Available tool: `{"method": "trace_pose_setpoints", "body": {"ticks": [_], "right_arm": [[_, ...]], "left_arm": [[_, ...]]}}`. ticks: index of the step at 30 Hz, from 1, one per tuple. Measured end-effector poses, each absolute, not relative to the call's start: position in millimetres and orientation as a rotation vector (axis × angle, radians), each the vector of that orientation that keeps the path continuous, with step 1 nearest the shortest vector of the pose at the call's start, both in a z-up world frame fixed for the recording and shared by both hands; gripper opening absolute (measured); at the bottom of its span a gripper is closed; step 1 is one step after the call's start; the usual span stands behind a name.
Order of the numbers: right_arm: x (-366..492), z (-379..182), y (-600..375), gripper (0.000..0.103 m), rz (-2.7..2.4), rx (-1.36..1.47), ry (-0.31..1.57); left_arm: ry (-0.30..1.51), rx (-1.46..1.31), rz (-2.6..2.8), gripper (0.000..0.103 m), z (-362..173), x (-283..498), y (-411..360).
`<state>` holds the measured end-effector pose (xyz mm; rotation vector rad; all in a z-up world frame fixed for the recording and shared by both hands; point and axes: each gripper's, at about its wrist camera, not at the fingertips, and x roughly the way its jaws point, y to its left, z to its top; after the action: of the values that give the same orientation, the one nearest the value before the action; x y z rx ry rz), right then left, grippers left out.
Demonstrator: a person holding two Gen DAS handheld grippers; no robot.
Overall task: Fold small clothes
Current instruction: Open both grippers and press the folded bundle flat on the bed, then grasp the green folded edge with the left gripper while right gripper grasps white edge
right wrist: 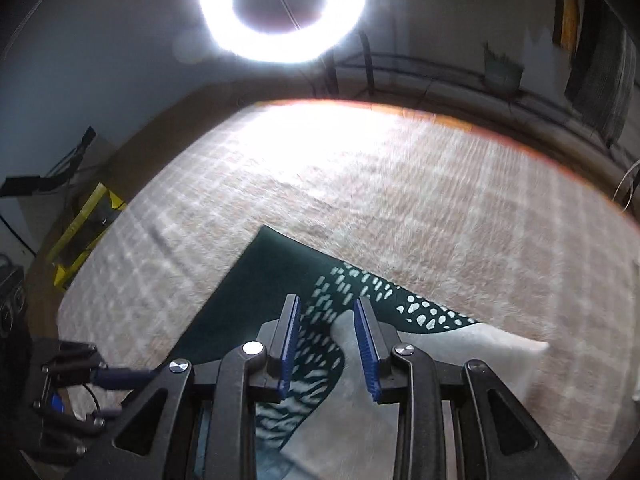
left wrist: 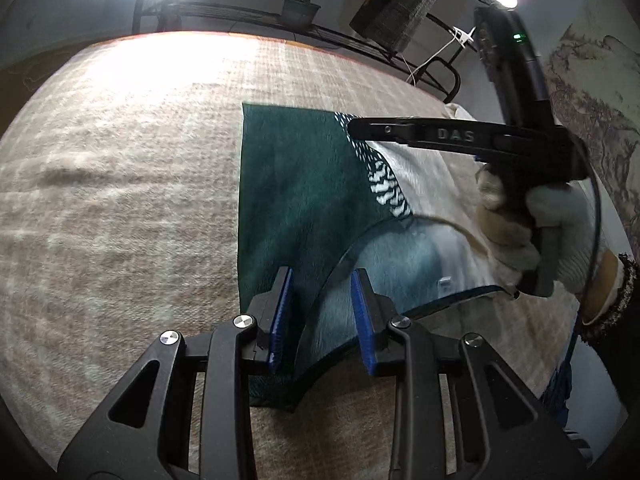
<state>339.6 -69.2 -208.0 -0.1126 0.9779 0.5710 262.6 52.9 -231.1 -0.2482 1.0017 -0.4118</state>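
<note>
A small garment (left wrist: 304,200) with dark green, white-patterned, cream and light blue panels lies flat on the beige plaid cloth (left wrist: 120,184). My left gripper (left wrist: 322,280) is open, its blue pads straddling the garment's near curved hem without holding it. My right gripper (left wrist: 354,130) reaches in from the right over the patterned band, held by a gloved hand (left wrist: 520,220). In the right wrist view the right gripper (right wrist: 326,308) is open above the green and cream garment (right wrist: 256,280), gripping nothing.
The cloth-covered table (right wrist: 400,184) ends at a far edge with an orange rim. A metal rack with a plant pot (left wrist: 298,10) stands behind it. A ring light (right wrist: 280,8) glares above. A yellow frame (right wrist: 84,232) sits at the left floor.
</note>
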Motion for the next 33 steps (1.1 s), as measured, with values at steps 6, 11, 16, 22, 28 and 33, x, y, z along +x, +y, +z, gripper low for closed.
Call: {"method": "trace_pose_setpoints", "body": {"ticks": [6, 11, 16, 22, 28, 33], "right_arm": [[346, -232, -96, 0.026, 0.533, -0.015, 1.012], [326, -208, -127, 0.033, 0.527, 0.085, 0.974], [292, -194, -183, 0.050, 0.515, 0.219, 0.982], [262, -216, -249, 0.056, 0.446, 0.425, 1.058], [257, -237, -261, 0.049, 0.480, 0.508, 1.100], [259, -255, -258, 0.043, 0.521, 0.552, 1.123]], "left_arm": [[1.025, -0.254, -0.417, 0.028, -235, 265, 54], [0.978, -0.333, -0.395, 0.044, -214, 272, 79], [1.038, -0.536, -0.413, 0.053, -225, 295, 113], [1.106, -0.741, -0.429, 0.053, -253, 313, 130], [1.133, -0.788, -0.480, 0.053, -264, 325, 130], [1.146, -0.814, -0.527, 0.053, -268, 337, 131]]}}
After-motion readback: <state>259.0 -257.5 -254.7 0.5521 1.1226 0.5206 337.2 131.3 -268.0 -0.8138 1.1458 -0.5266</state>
